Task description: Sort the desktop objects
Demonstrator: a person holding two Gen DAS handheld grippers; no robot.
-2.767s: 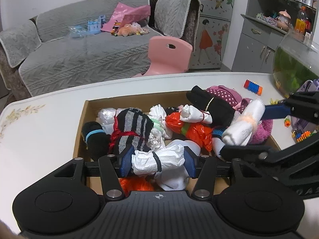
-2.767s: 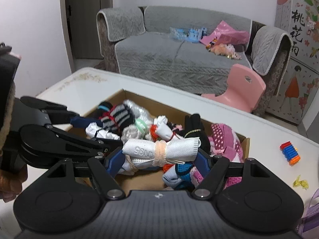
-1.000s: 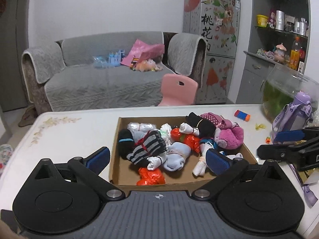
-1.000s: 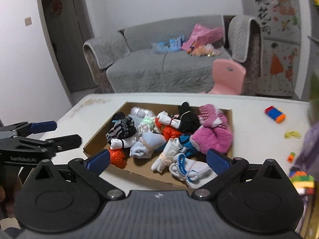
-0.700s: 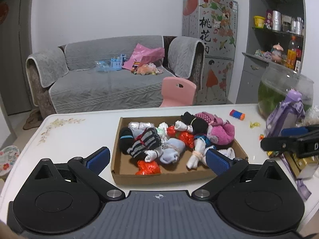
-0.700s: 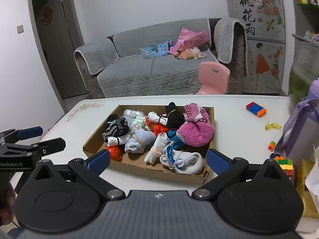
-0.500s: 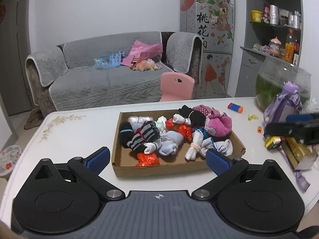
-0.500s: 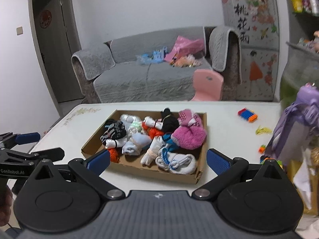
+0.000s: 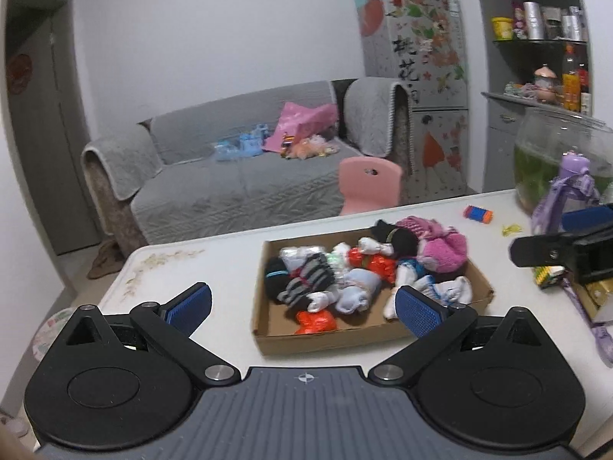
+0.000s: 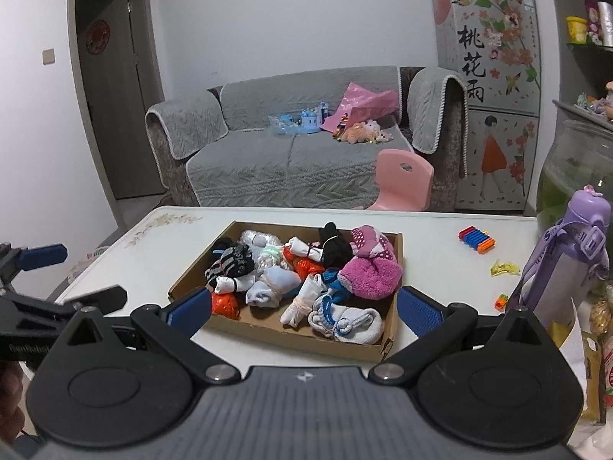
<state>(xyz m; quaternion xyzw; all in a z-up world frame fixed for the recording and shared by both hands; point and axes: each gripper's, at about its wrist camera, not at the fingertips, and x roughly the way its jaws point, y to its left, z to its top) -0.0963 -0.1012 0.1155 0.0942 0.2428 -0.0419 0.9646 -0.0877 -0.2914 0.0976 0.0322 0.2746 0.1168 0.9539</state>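
A shallow cardboard box [image 9: 337, 339] [image 10: 291, 339] sits on the white table [image 9: 222, 264] [image 10: 153, 260], filled with several rolled sock bundles: a striped grey-black one [image 9: 306, 281], a pale blue one [image 10: 274, 283], a white one [image 10: 346, 324] and a fluffy pink one [image 10: 369, 272]. My left gripper [image 9: 304, 308] is open and empty, held back from the box's near edge. My right gripper [image 10: 304, 308] is open and empty, also back from the box. Each gripper shows at the edge of the other's view.
A purple water bottle [image 10: 567, 264], a glass fish bowl [image 9: 555, 161], snack packets [image 10: 594, 364] and small toy bricks [image 10: 477, 239] stand on the table's right side. A pink chair [image 10: 402, 180] and a grey sofa [image 10: 295, 157] lie beyond the table.
Both grippers let go of their white sock bundles into the box, opened wide and pulled back and up from the box. The left view has swung a little to the left.
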